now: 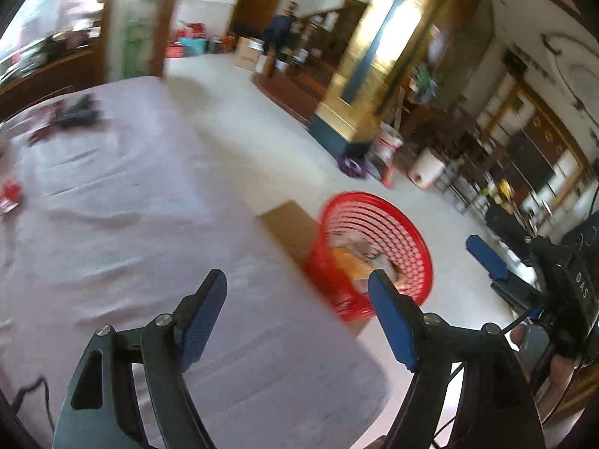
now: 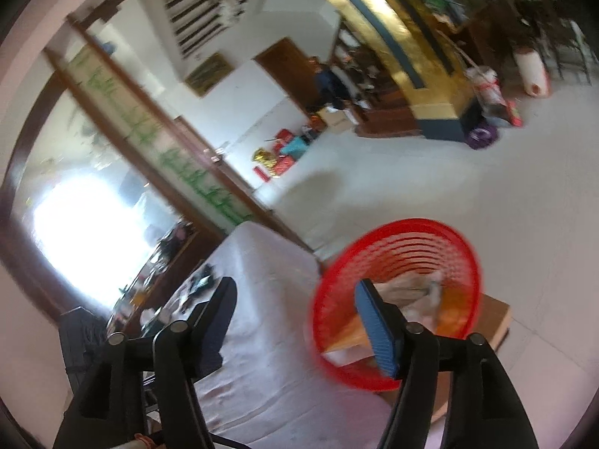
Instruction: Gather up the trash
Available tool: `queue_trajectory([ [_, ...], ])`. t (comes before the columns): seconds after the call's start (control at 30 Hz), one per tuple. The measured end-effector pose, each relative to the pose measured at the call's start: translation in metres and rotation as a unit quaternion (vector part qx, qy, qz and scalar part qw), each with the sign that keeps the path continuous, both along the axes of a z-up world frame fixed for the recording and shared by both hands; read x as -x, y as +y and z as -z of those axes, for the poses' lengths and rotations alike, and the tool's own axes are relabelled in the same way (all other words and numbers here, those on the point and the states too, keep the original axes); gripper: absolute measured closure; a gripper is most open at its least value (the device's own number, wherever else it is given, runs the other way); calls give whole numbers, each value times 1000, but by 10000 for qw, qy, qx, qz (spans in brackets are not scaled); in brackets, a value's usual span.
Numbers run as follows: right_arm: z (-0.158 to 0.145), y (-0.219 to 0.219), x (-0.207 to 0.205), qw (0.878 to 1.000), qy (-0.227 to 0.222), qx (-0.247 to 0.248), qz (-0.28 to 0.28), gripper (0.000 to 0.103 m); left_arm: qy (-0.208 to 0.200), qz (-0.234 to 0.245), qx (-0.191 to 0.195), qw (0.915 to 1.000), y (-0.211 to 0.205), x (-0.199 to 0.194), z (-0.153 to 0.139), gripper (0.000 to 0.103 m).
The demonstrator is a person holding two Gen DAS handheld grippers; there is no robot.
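Observation:
A red mesh basket [image 1: 374, 220] [image 2: 411, 247] stands tilted on a cardboard box [image 1: 284, 224] [image 2: 496, 318] beside the cloth-covered table [image 1: 131, 243] [image 2: 262, 336]. Inside it lie an orange piece [image 1: 348, 262] [image 2: 449, 314] and crumpled white trash [image 2: 408, 292]. My left gripper [image 1: 299, 299] hovers open over the table's corner with nothing between its blue pads. My right gripper [image 2: 299, 318] is open and empty too, its right finger in front of the basket. In the left wrist view a blue pad [image 1: 486, 258] of the right gripper shows past the basket. A red wrapper [image 1: 9, 196] lies at the table's left edge.
Dark and red items [image 1: 71, 112] lie at the table's far end, and a black cable [image 1: 33, 393] at its near left. On the pale floor stand a gold pillar [image 1: 374, 75] [image 2: 430, 86], a white bucket [image 1: 426, 168] and bags. A person [image 1: 279, 33] stands far back.

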State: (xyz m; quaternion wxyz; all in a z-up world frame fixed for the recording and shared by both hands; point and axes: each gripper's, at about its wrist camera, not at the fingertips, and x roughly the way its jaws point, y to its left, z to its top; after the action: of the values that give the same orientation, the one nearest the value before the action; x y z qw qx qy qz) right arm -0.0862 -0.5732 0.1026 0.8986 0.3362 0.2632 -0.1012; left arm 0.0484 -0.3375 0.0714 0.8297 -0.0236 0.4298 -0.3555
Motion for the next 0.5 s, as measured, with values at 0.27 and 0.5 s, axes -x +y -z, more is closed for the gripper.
queue_trajectory([
  [0.27, -21, 95, -42, 9956, -131, 364, -858, 23, -82, -965, 199, 9951, 123, -18, -21, 25],
  [0.5, -15, 162, -81, 9887, -38, 419, -1439, 23, -42, -1954, 554, 9791, 231, -28, -30, 25],
])
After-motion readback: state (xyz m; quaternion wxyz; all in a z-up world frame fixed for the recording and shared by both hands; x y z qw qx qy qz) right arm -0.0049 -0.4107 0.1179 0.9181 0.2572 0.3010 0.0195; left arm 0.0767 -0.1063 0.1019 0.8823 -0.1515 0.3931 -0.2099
